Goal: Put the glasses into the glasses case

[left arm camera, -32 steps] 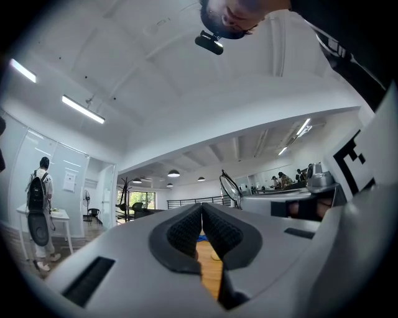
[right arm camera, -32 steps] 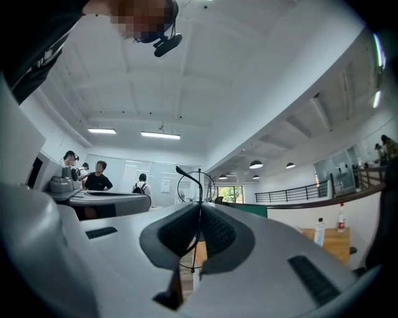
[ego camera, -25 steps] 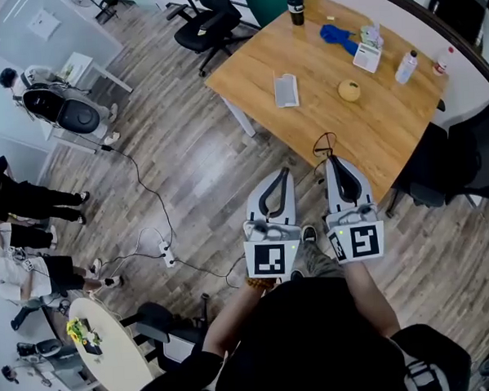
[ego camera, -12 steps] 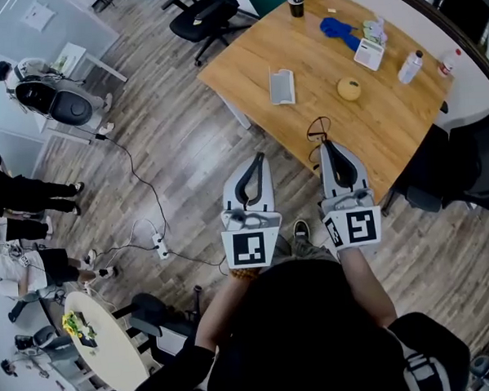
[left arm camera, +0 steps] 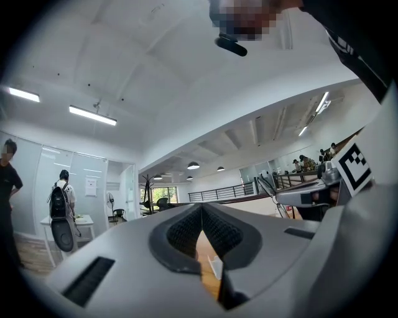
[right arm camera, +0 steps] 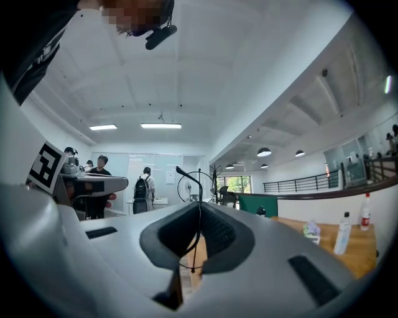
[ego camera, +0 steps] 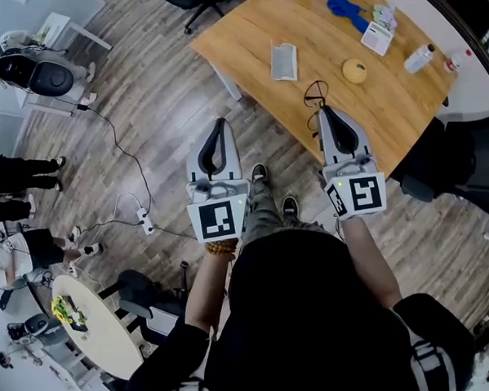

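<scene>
— Anything legible anywhere?
— No. The sheet [left arm camera: 91, 184] on the glass wall [left arm camera: 46, 186] is too small to read (just a pale rectangle). The marker cubes [ego camera: 220, 220] on the left gripper [ego camera: 217, 125] and right gripper [ego camera: 322, 110] bear only square patterns.

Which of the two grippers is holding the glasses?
The right gripper: its jaws are shut on the thin black glasses. The left gripper has its jaws shut on nothing.

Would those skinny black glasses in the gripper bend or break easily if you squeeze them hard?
Probably light: the glasses are just thin black wire, and the right gripper holds them by a small pinch. Likely bendy and fragile too, since the frame looks so slim. They might wobble, sticking out past the jaws.
</scene>
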{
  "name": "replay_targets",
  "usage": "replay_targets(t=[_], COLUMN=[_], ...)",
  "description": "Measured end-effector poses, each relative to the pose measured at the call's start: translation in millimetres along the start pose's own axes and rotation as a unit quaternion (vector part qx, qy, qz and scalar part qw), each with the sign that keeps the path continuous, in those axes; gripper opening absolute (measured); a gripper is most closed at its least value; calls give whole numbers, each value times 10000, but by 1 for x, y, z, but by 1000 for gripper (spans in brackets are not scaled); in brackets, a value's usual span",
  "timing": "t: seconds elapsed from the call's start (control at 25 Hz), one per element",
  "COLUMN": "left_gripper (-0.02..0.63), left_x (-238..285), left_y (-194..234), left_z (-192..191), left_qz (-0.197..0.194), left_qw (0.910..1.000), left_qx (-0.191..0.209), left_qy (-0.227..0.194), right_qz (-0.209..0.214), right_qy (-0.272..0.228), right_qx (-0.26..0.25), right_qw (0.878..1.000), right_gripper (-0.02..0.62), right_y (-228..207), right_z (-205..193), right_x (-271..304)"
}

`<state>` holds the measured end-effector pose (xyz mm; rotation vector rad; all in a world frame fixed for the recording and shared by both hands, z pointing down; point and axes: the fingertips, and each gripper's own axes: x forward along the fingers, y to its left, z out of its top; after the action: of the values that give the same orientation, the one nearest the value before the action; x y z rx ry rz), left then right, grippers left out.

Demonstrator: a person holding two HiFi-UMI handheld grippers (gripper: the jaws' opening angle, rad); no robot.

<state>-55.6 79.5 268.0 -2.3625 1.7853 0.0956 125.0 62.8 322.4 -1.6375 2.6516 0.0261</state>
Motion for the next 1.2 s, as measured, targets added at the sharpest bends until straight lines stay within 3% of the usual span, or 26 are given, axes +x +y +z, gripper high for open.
replay_targets(t=[0.44, 0.76, 1.0, 1.2], left_gripper=[20, 20, 20, 20], left_x=[66, 126, 160, 170], left_y=[71, 113, 113, 92], left_z=[-25, -42, -46, -48], left_qz=[-29, -423, -779, -808], left_qw=[9999, 9988, 9966, 9965], left_qx=[-121, -247, -230, -131], left_qy=[-20, 91, 108, 177], right_qz=[-96, -355, -631, -592], right_qy=[191, 323, 346, 352], right_qx=[-144, -43, 0, 55], right_qw=[9997, 9988, 9974, 9976], right_gripper=[18, 18, 18, 18], right_y=[-6, -4, -15, -39], right_z=[-4, -8, -3, -13], right_x=[85, 152, 165, 158])
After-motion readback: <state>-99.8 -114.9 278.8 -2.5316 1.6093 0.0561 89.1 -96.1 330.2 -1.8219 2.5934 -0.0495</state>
